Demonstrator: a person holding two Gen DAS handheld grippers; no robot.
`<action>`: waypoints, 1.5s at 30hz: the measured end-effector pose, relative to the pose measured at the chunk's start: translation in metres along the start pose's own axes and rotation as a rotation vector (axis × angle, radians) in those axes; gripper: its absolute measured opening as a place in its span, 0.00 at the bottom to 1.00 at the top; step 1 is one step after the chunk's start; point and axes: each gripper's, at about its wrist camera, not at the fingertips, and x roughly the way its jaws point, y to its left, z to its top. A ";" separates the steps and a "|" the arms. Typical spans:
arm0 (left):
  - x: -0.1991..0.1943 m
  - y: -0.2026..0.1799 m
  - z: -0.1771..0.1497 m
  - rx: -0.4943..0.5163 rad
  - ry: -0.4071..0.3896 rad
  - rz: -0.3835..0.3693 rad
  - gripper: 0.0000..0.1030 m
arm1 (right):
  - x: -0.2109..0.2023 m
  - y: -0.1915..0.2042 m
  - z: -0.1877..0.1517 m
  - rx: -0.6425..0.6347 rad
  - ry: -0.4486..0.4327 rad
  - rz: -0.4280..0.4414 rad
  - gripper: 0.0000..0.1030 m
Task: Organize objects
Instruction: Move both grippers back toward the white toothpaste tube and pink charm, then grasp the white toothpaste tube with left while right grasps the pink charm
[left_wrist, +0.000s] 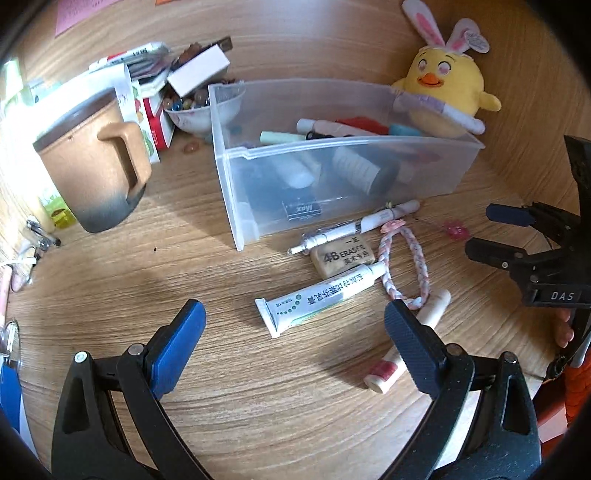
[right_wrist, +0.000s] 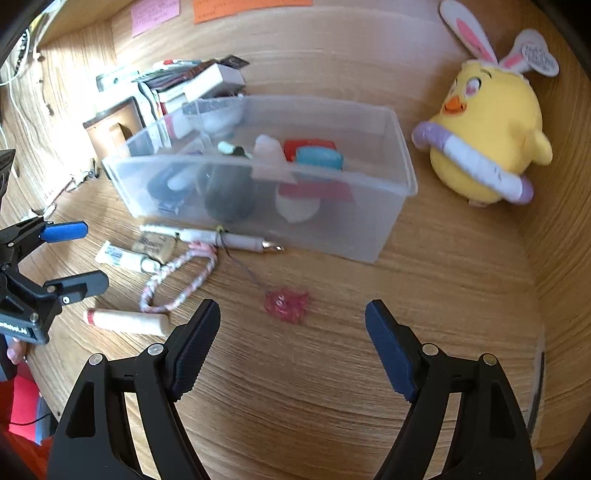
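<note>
The frosted wall of the clear plastic bin (left_wrist: 332, 173) is blurring the items inside into vague shapes. A blue finger pad (left_wrist: 413, 347) is covering the middle of the cream cylindrical tube with a red band (left_wrist: 384, 373). The small pink translucent trinket (right_wrist: 286, 306) is smearing, its shape unreadable. The picture's top edge is cutting off the orange sticky note (right_wrist: 251, 9).

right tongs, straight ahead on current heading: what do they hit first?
Probably the pink crinkly piece on the desk, which lies ahead between the open right tongs. Nothing else lies nearer; depth is uncertain, so bare wood may come first.
</note>
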 end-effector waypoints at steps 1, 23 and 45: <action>0.002 0.000 0.001 0.001 0.006 -0.004 0.96 | 0.002 -0.001 0.000 0.004 0.003 0.002 0.76; 0.022 -0.018 0.016 0.099 0.043 -0.097 0.70 | 0.018 0.004 0.003 -0.039 0.019 0.014 0.24; 0.013 -0.038 0.005 0.237 0.036 -0.101 0.20 | -0.001 0.014 -0.017 0.006 -0.008 0.105 0.24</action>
